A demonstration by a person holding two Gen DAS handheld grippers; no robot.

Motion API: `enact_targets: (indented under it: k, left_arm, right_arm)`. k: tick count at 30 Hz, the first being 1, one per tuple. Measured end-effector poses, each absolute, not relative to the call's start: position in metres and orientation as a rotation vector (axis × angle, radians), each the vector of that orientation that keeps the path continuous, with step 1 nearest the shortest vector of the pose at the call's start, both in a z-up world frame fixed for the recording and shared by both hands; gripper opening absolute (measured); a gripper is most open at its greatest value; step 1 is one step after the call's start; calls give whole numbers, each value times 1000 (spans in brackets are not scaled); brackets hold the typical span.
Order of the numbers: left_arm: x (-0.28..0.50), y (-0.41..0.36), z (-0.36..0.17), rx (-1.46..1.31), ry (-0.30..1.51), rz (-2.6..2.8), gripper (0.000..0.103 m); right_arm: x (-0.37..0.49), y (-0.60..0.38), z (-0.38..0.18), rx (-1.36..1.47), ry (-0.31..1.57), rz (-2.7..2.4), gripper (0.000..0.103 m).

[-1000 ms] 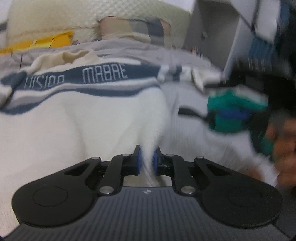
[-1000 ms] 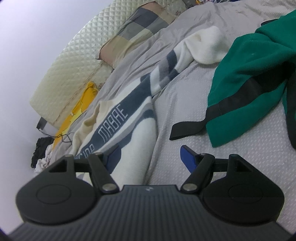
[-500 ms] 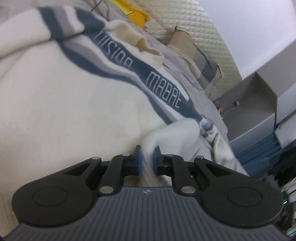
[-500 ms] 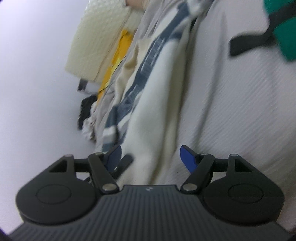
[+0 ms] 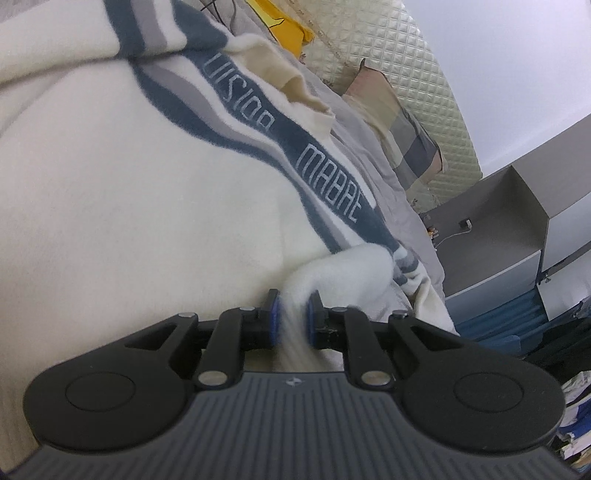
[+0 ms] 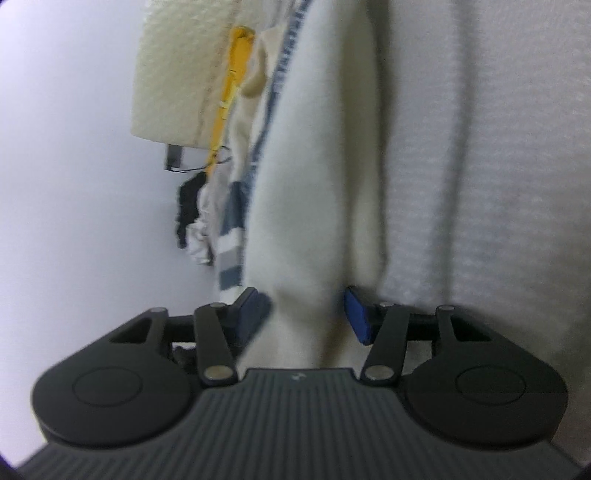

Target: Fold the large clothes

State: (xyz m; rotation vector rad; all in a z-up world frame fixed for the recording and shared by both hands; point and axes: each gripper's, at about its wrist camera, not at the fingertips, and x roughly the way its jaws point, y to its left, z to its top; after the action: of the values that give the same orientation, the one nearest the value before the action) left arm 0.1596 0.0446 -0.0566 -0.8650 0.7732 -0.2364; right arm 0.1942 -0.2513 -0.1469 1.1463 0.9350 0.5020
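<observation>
A large cream fleece sweater (image 5: 129,192) with a navy and grey lettered band lies spread on the bed. My left gripper (image 5: 292,320) is shut on a pinched fold of its cream cloth. In the right wrist view the same sweater (image 6: 306,206) runs as a cream ridge between the jaws of my right gripper (image 6: 306,314), which are open on either side of it. The blue pad on the right (image 6: 356,317) is close to the cloth; I cannot tell whether it touches.
A quilted cream headboard (image 5: 413,66), a checked pillow (image 5: 402,129) and a yellow item (image 5: 288,22) lie beyond the sweater. A grey cabinet (image 5: 517,229) stands at right. The grey textured bed cover (image 6: 480,166) lies right of the sweater; dark and white clothes (image 6: 192,218) sit at the bed's far edge.
My left gripper kept its pinch and swung left over the sweater. My right gripper rolled and moved in, leaving the green garment out of view; its jaws now straddle the cream ridge.
</observation>
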Motion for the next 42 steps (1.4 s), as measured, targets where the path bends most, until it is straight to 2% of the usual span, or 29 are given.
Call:
enact_targets:
  k: [3, 6, 7, 9, 11, 15, 17, 23, 29, 33, 37, 39, 40, 41, 42]
  left_arm:
    - [158, 44, -55, -857, 773, -255, 21]
    - [153, 40, -51, -815, 775, -252, 22]
    - [150, 39, -49, -811, 768, -264, 23]
    - [145, 39, -47, -818, 764, -276, 25]
    - [140, 39, -44, -816, 760, -291, 29]
    - [129, 35, -35, -793, 739, -348, 41]
    - [124, 27, -29, -756, 730, -390, 43]
    - [117, -8, -30, -624, 786, -459, 43]
    - [120, -33, -49, -466, 903, -413, 43]
    - [115, -39, -51, -416, 885, -382, 42]
    - [112, -41, -48, -391, 867, -385, 43]
    - [112, -39, -43, -402, 864, -380, 43]
    - [110, -36, -41, -410, 868, -368, 43]
    - [109, -33, -40, -416, 871, -365, 43]
    - [107, -31, -37, -420, 871, -362, 43]
  right_arm:
    - [193, -250, -139, 1115, 907, 532, 51]
    - [191, -253, -139, 1081, 933, 508, 37]
    - [189, -254, -141, 1078, 935, 493, 26]
    - [183, -258, -137, 1064, 924, 466, 20]
    - [175, -264, -129, 1064, 894, 451, 11]
    - [152, -280, -98, 974, 784, 424, 9]
    - [138, -293, -83, 929, 729, 390, 9]
    - [103, -338, -50, 766, 640, 119, 8]
    - [110, -360, -82, 853, 761, -91, 9]
    - [122, -362, -108, 962, 862, -128, 11]
    - [123, -357, -111, 961, 871, -135, 12]
    - [119, -355, -107, 943, 857, -136, 20]
    - [120, -350, -103, 935, 845, -139, 34]
    - [120, -348, -100, 928, 831, -137, 53]
    - [121, -347, -95, 916, 816, -130, 69]
